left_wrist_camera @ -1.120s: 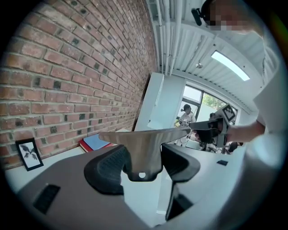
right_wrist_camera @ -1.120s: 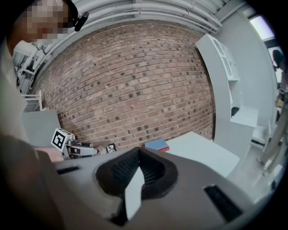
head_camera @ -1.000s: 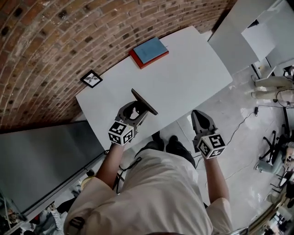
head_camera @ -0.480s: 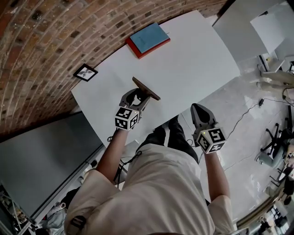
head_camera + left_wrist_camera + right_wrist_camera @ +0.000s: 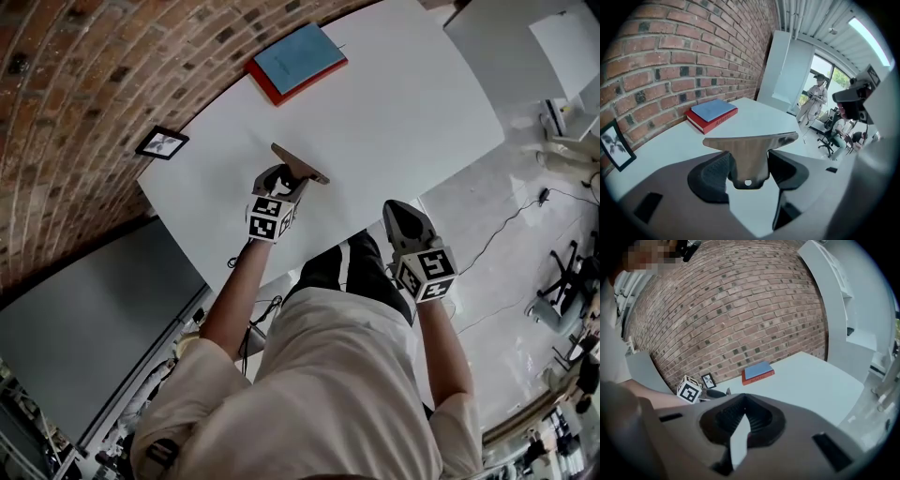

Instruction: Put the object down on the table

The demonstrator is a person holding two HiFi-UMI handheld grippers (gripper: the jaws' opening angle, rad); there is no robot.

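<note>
as the left gripper (image 5: 281, 179) pinches a t-shaped plate (image 5: 300, 163), bare table (image 5: 403, 108) surrounds it. right gripper (image 5: 399, 214) jaws pressed together, empty, near the table edge.

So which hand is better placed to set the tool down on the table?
Left. The left gripper holds the tool over the table; the right gripper is empty, at the table's edge.

This is an office-like workspace. An exposed red brick wall (image 5: 84, 84) backs a plain white rectangular table (image 5: 403, 103). A black swivel office chair (image 5: 555, 305) stands on the glossy pale floor (image 5: 487, 187). Further off, a seated person (image 5: 840, 127) works near a tall bright window (image 5: 832, 77).
</note>
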